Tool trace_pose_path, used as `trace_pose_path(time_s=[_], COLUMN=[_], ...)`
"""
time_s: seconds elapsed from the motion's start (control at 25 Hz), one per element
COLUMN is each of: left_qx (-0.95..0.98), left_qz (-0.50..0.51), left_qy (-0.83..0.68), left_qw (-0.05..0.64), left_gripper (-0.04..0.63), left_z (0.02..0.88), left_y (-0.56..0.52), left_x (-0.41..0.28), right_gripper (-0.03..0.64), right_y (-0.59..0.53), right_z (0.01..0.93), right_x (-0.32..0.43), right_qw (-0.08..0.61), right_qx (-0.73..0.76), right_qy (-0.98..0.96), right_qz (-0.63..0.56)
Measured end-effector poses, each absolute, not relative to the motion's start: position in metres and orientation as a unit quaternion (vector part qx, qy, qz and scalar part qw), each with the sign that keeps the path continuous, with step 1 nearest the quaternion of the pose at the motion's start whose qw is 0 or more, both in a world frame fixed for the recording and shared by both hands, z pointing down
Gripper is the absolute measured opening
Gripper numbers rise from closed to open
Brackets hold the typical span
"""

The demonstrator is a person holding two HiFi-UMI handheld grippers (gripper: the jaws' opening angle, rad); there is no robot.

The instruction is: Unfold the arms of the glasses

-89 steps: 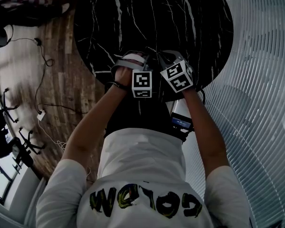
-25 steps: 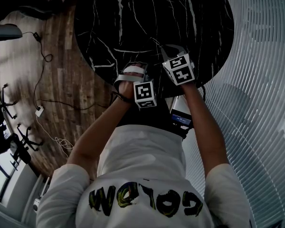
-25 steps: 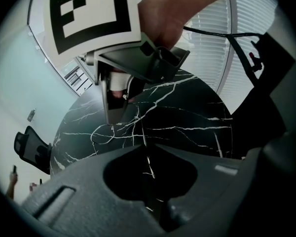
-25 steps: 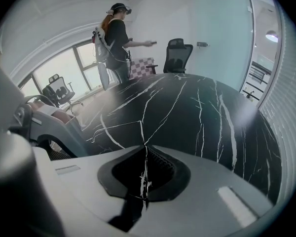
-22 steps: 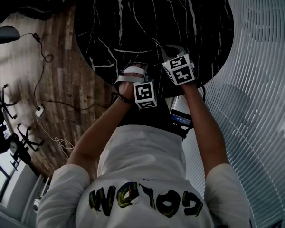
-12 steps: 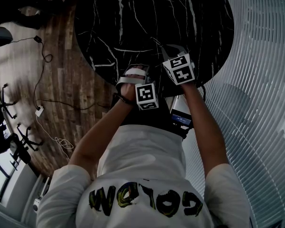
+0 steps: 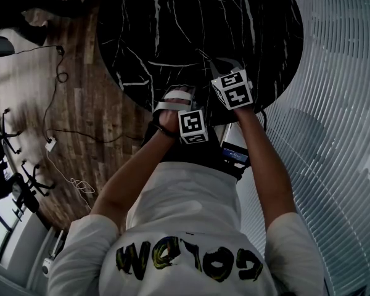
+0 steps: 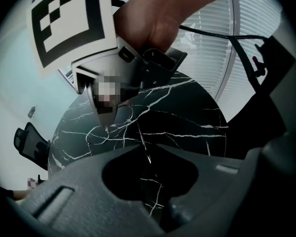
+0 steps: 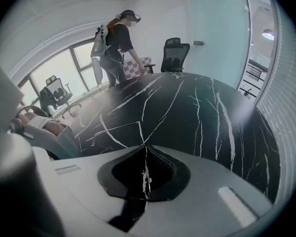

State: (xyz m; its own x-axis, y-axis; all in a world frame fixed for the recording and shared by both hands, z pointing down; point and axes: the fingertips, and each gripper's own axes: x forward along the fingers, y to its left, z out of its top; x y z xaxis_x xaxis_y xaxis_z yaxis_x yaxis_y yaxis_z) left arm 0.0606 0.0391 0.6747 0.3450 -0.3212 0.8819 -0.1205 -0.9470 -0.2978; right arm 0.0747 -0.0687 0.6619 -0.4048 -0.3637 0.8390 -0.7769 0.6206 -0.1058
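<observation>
Frankly, the glasses (image 9: 141, 133) are hard to make out. From the head view they do not show at all, lost against the dark table (image 7: 172, 23). In the right gripper view they read only as a thin pale wire that bends at a corner and runs down into the seam of your right gripper (image 9: 145, 174), whose grey jaws are clenched on it. In the left gripper view a similar fine line slants into your left gripper (image 8: 150, 181), which is also squeezed tight on it — it is easy to confuse with the veins in the stone. Lenses and frame cannot be picked out. Both grippers sit close together over the near edge of the table, the left one nearer you.

That table is round, glossy black marble crossed by thin white veins. Wooden planks (image 7: 80, 103) make up the floor at your left, and white curved slats (image 7: 339, 134) fill the right side. At the table's far rim a person (image 9: 118, 38) leans over it, near a black office chair (image 9: 175, 53).
</observation>
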Motion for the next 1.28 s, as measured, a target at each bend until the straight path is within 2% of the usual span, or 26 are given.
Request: trace_pose_path(time_s=[0.64,0.92,1.28], left_qx=[-0.813,-0.817,-0.814], left_qz=[-0.559,-0.555,-0.557], left_qy=[0.138,0.139,0.139], left_qw=[0.091,0.075,0.087], left_gripper=[0.040,0.049,0.054], left_z=[0.676,0.679,0.685], left_y=[0.041,0.048,0.043], left_x=[0.059,0.067,0.064], right_gripper=[0.012,0.012,0.021], right_y=[-0.068,-0.068,-0.069], right_z=[0.661,0.664,0.665], right_x=[0.079,0.080,0.078], right_qw=[0.386,0.390,0.411], right_qx=[0.376,0.380,0.372], right_qy=[-0.784,-0.780,-0.782], right_qz=[0.308,0.307,0.285])
